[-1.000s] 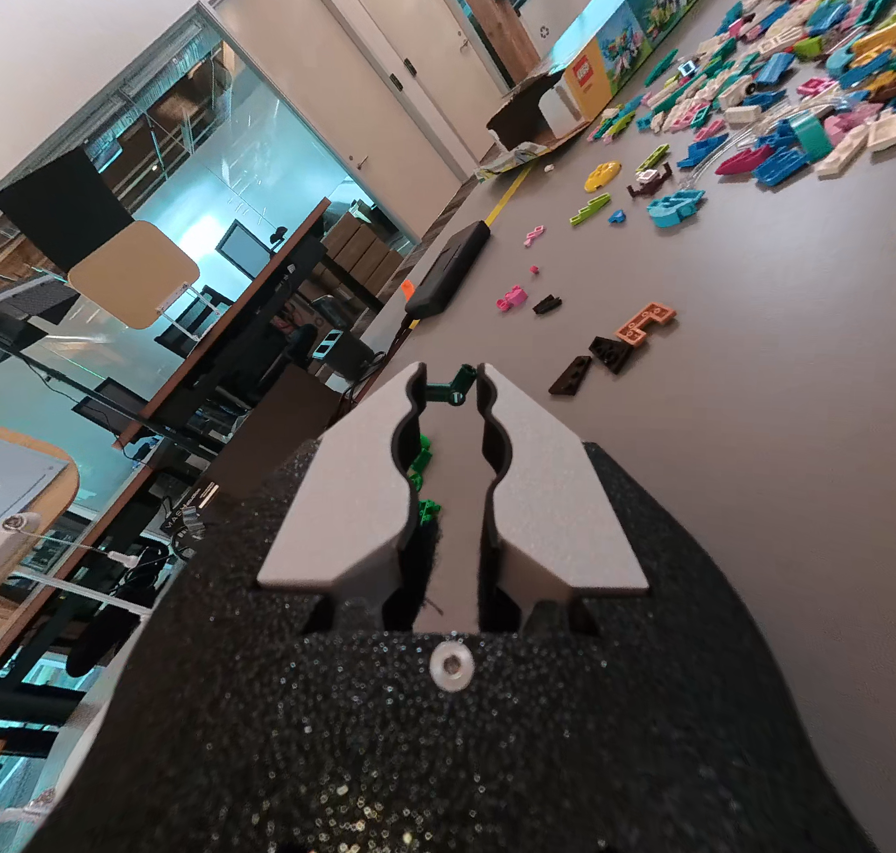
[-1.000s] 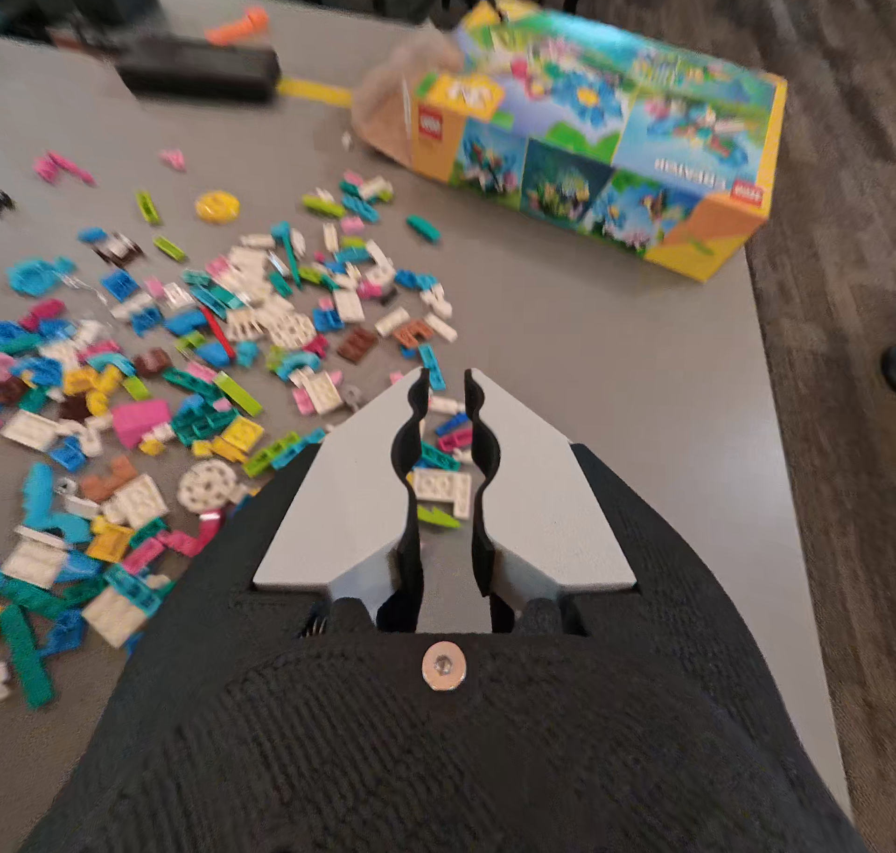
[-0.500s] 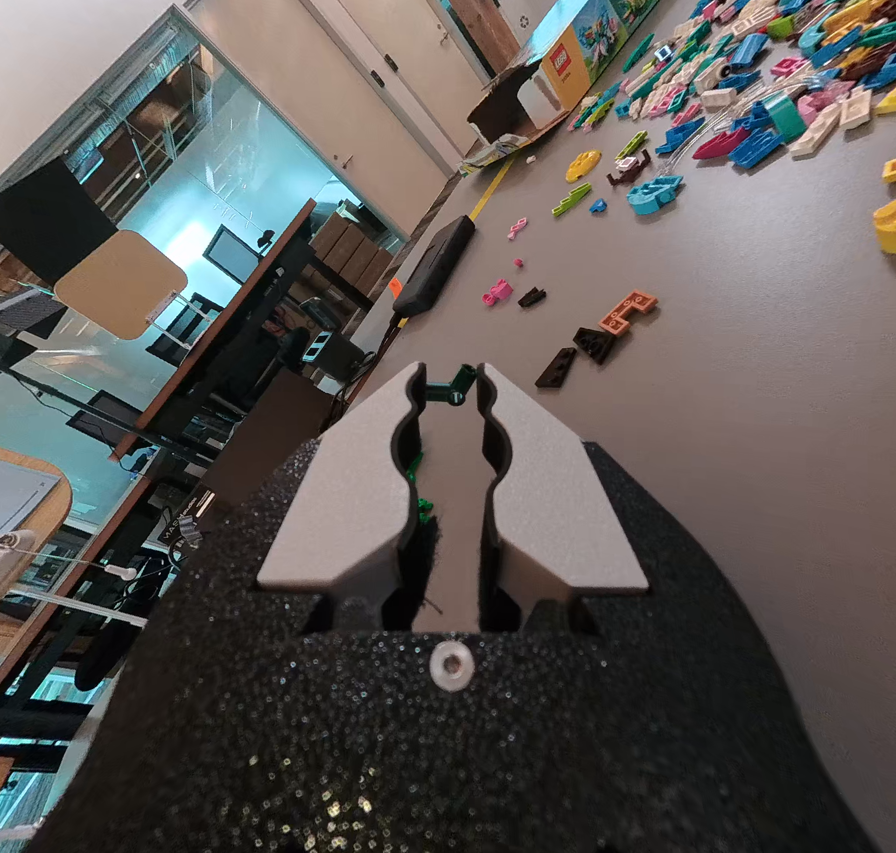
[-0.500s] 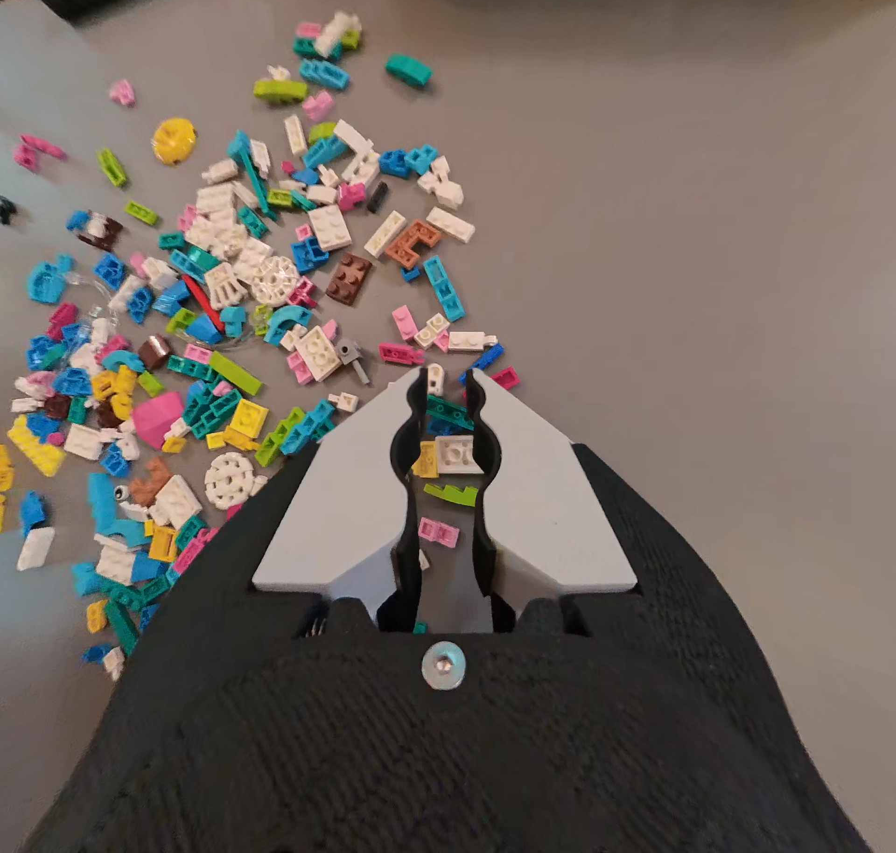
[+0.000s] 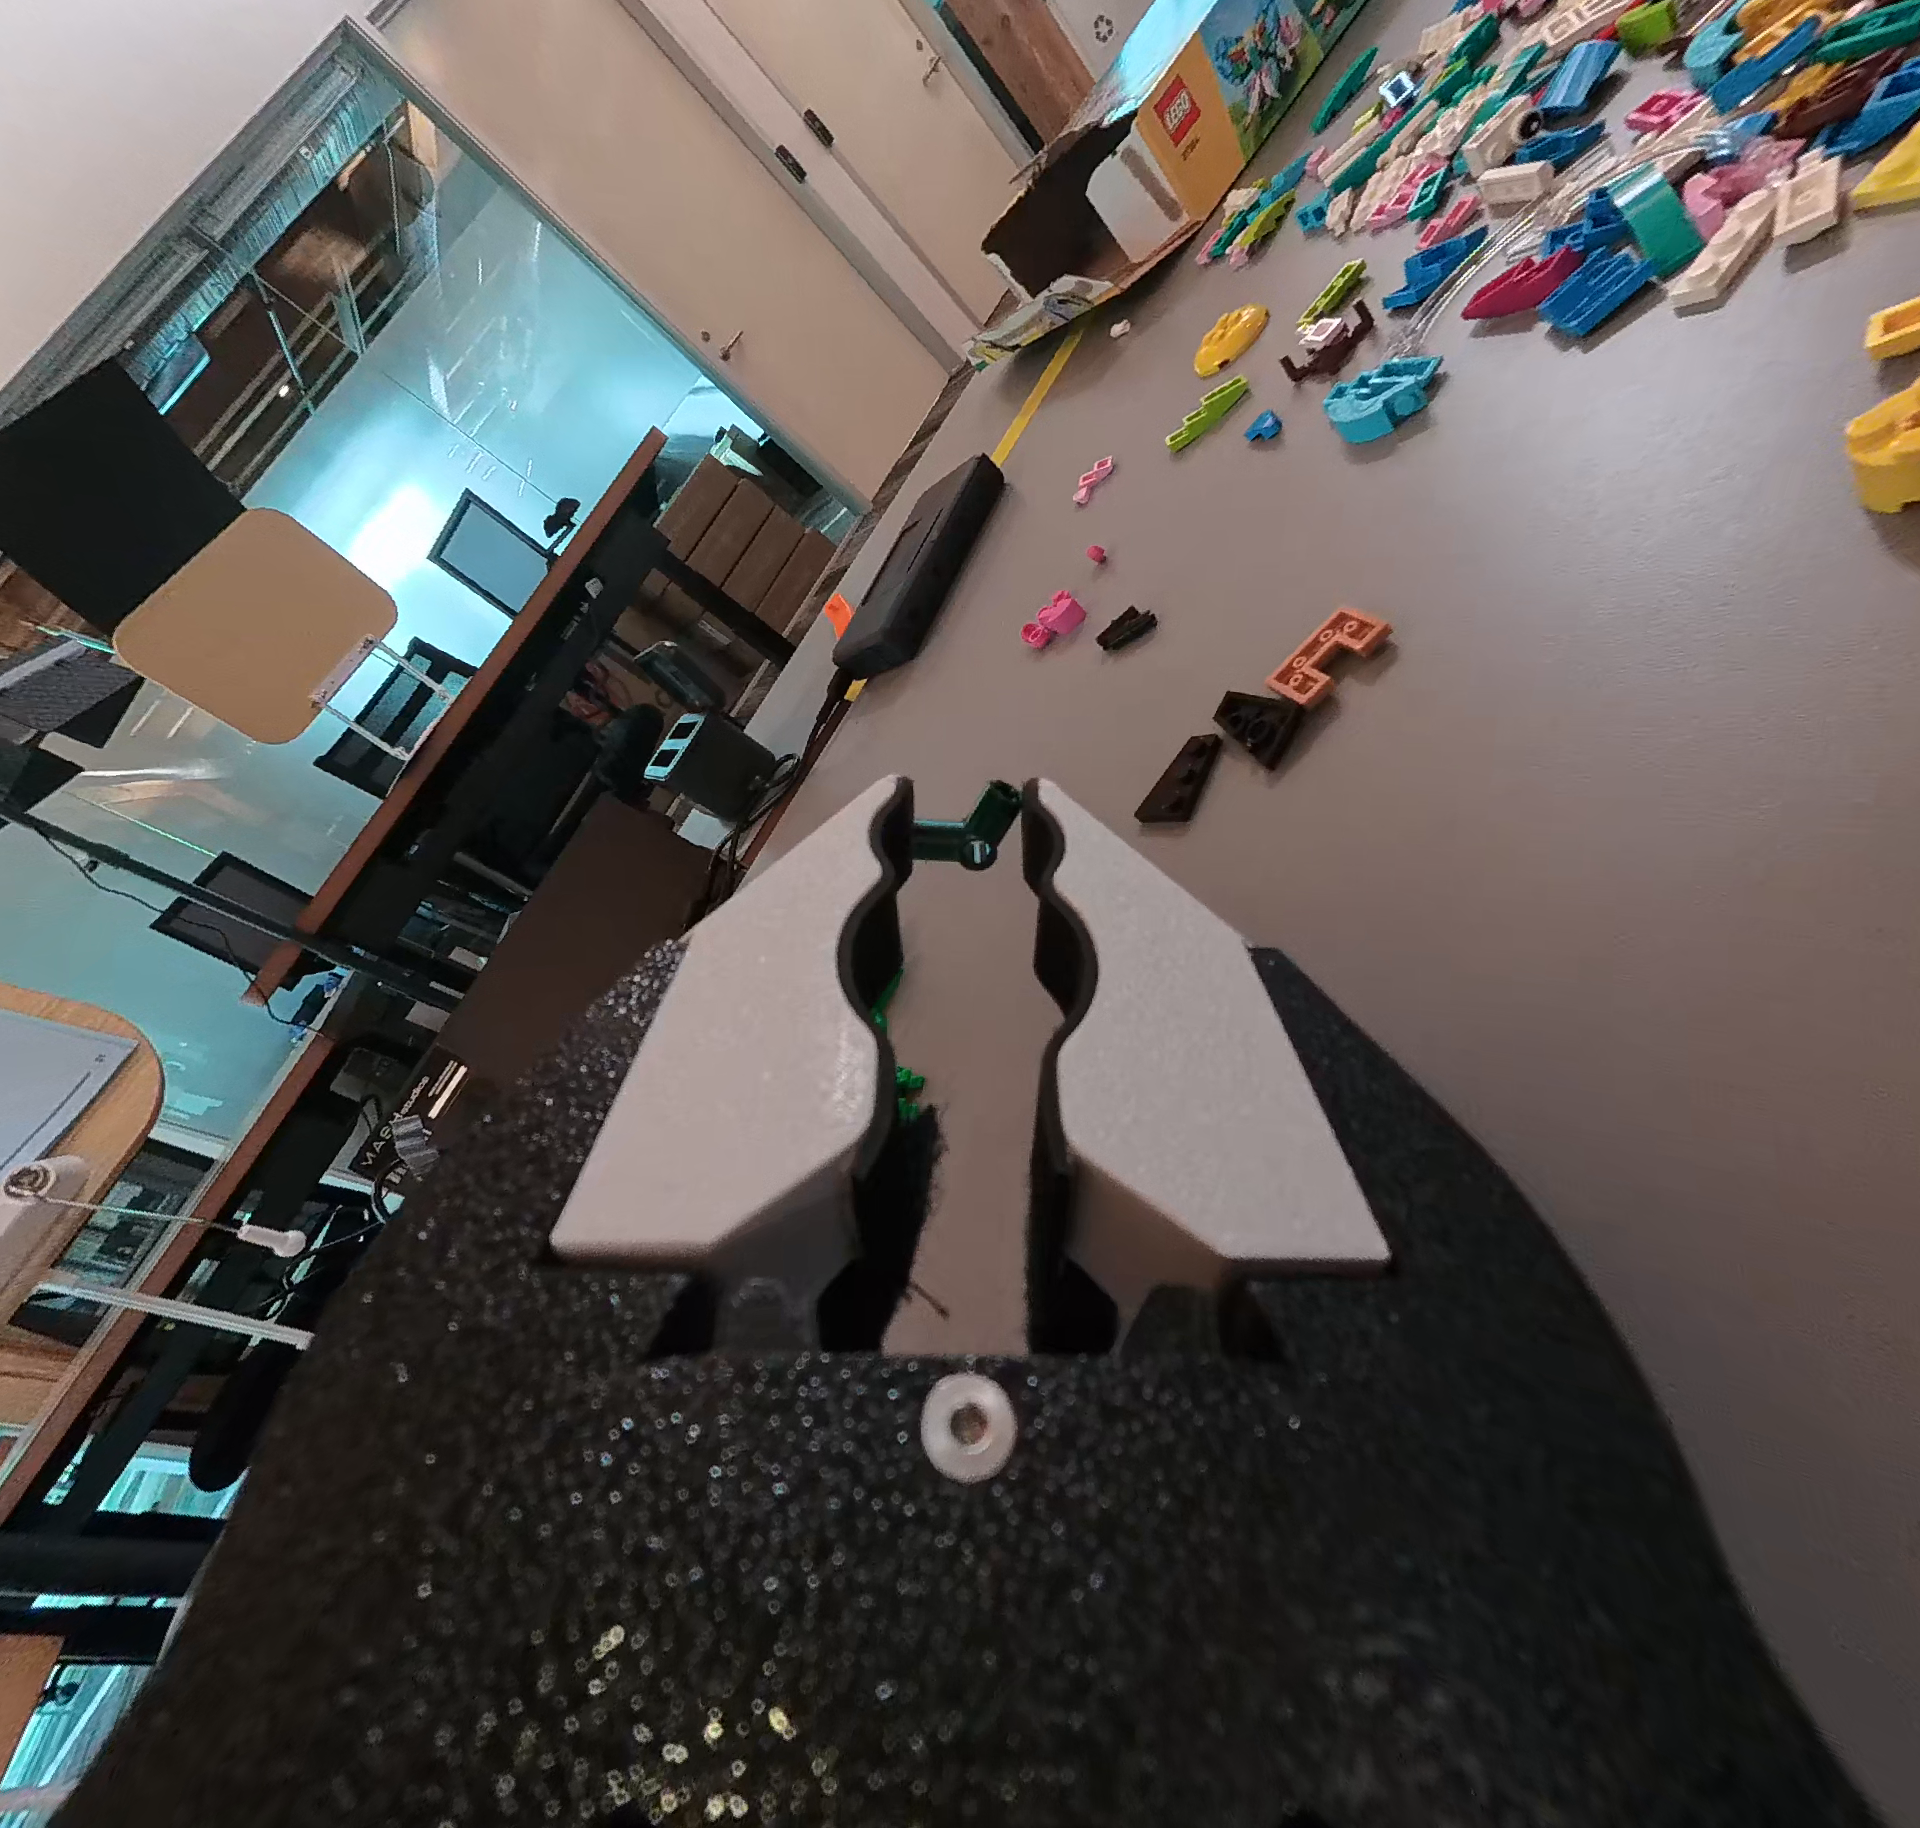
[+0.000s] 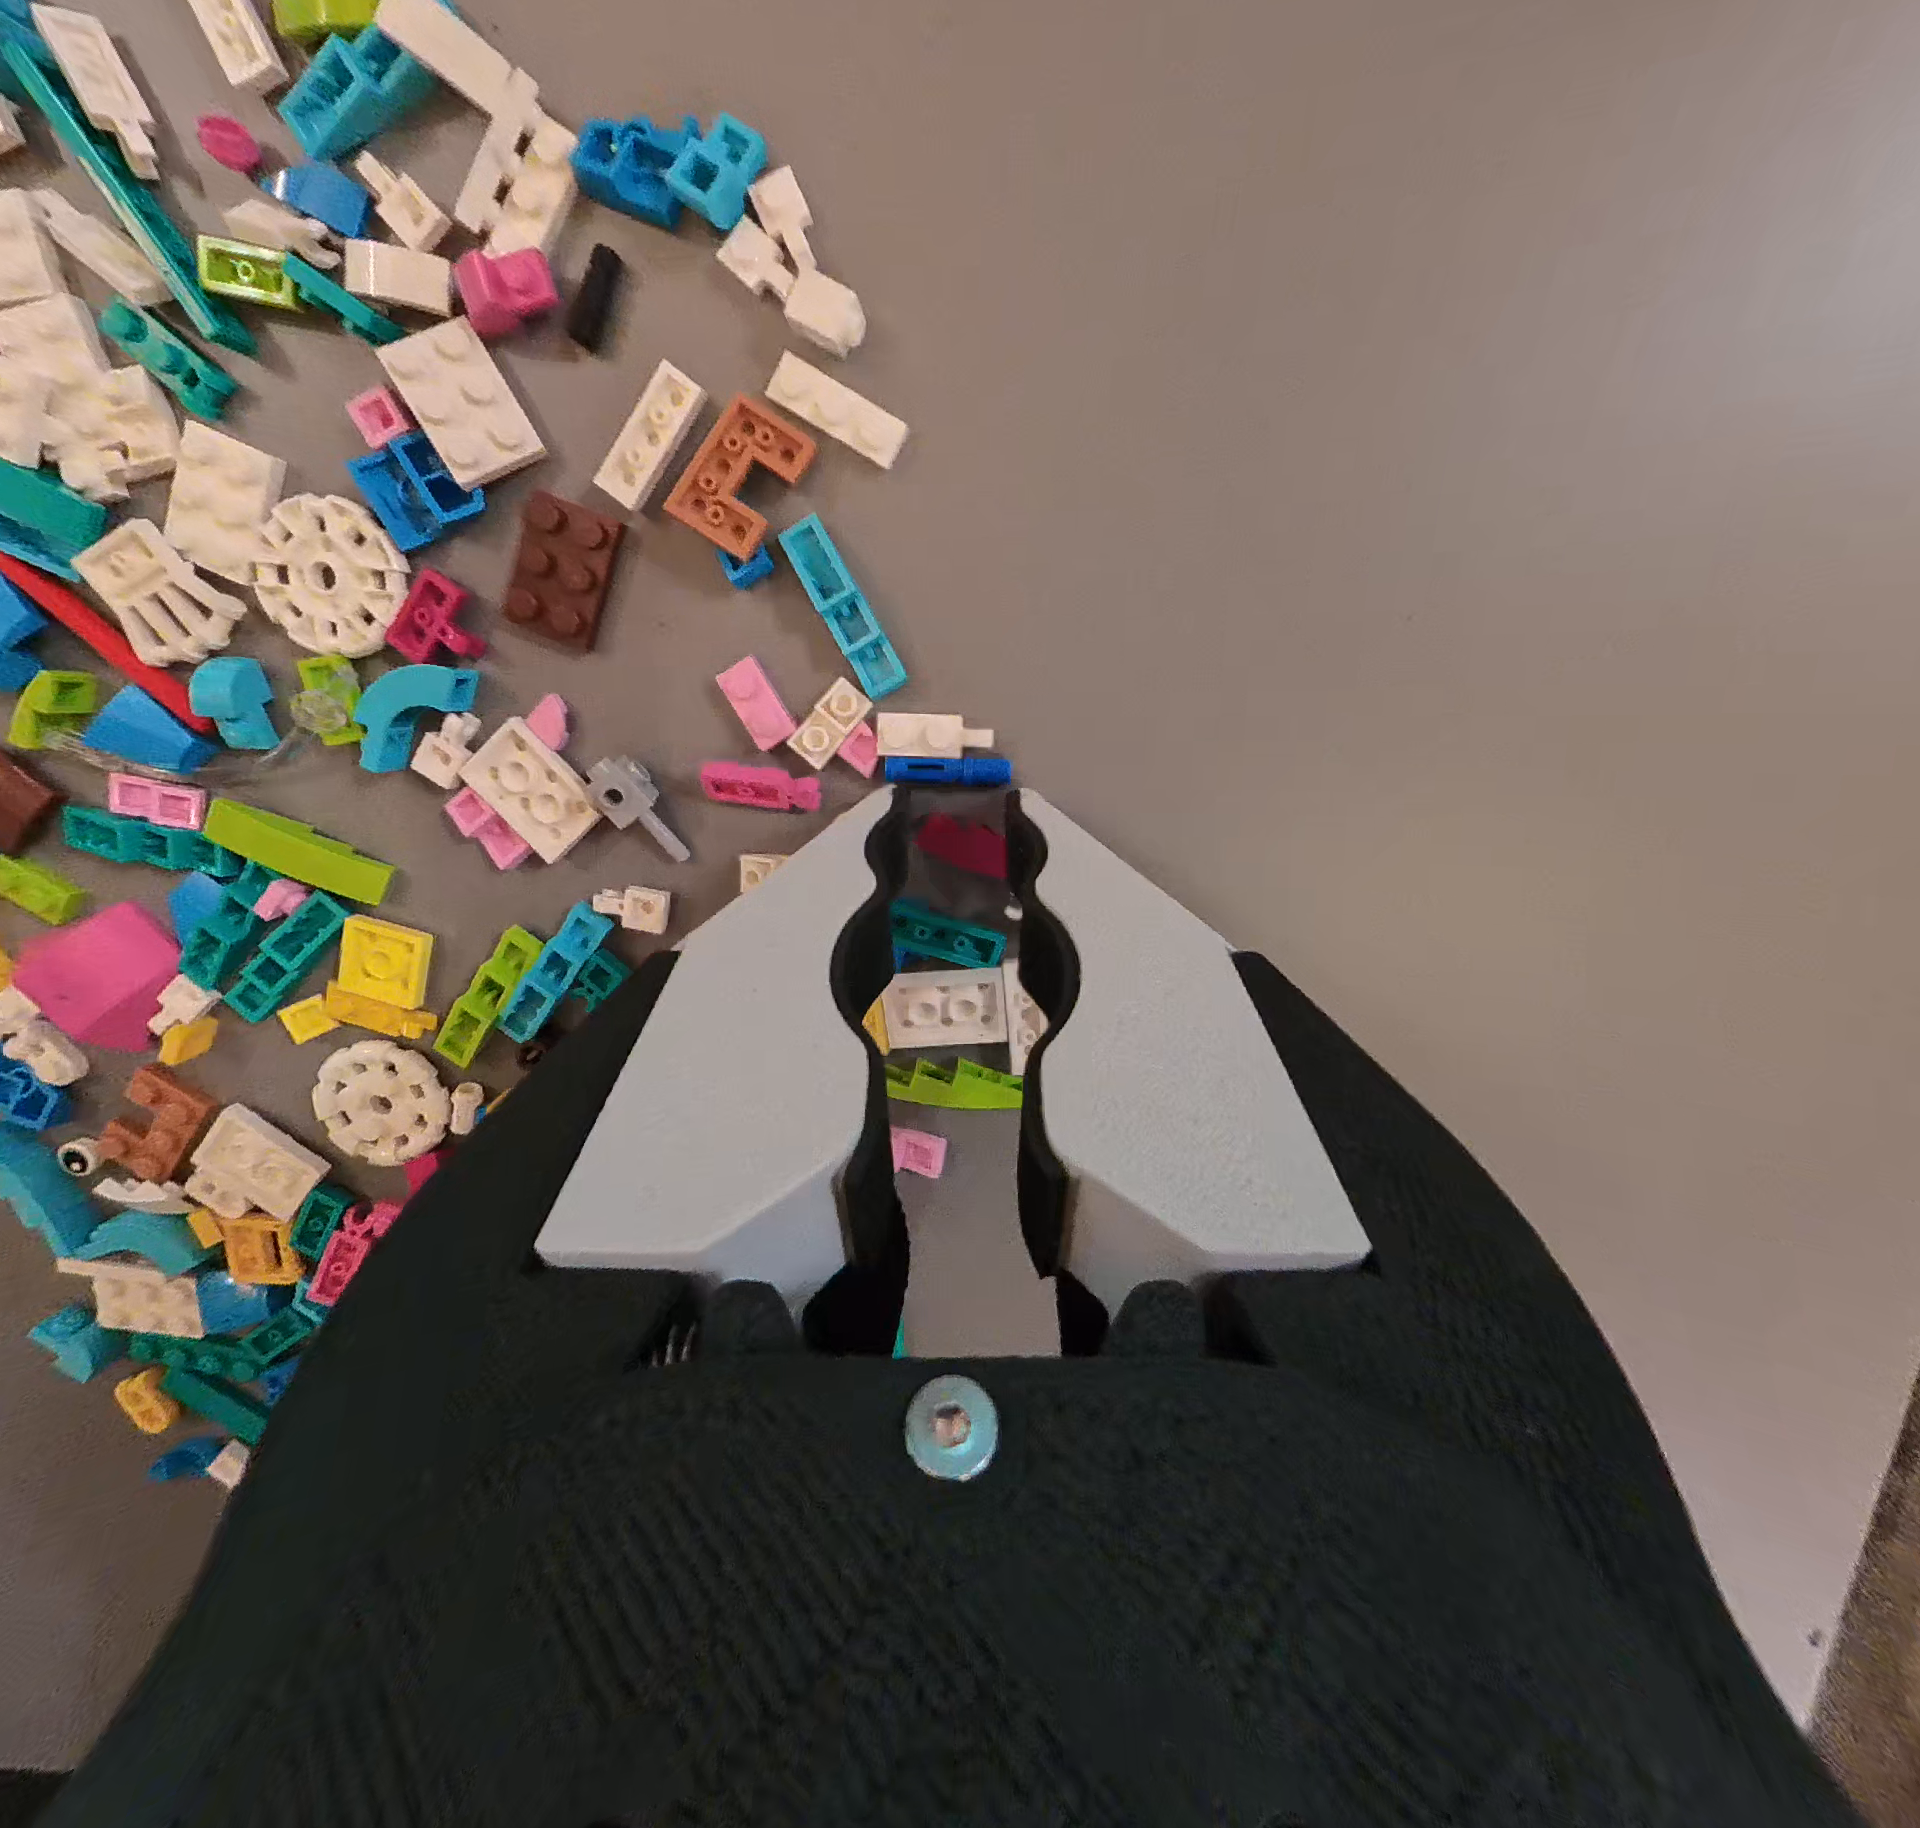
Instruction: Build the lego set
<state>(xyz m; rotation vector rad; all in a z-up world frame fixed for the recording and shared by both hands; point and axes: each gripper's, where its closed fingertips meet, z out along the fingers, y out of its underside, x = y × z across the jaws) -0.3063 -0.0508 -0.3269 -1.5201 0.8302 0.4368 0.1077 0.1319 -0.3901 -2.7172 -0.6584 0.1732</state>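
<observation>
Beside R gripper (image 6: 954,799): blue pin (image 6: 945,769), loose bricks (image 6: 457,531)

Your left grey-fingered black claw (image 5: 968,814) pinches a dark green piece (image 5: 961,828) at its tips; your right grey-fingered claw (image 6: 951,802) points downward, slightly parted, empty.

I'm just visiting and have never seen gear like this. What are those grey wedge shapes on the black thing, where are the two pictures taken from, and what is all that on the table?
There is no robot here: a person holds a hand tool in each hand, and each tool carries a camera looking along its two grey fingers. One picture is from the left gripper, one from the right gripper. The left one pinches a small dark green piece at its fingertips. The right one holds nothing and hovers, jaws slightly apart, over loose toy bricks on the grey table, just short of a blue pin. The set's box lies farther along the table.
</observation>
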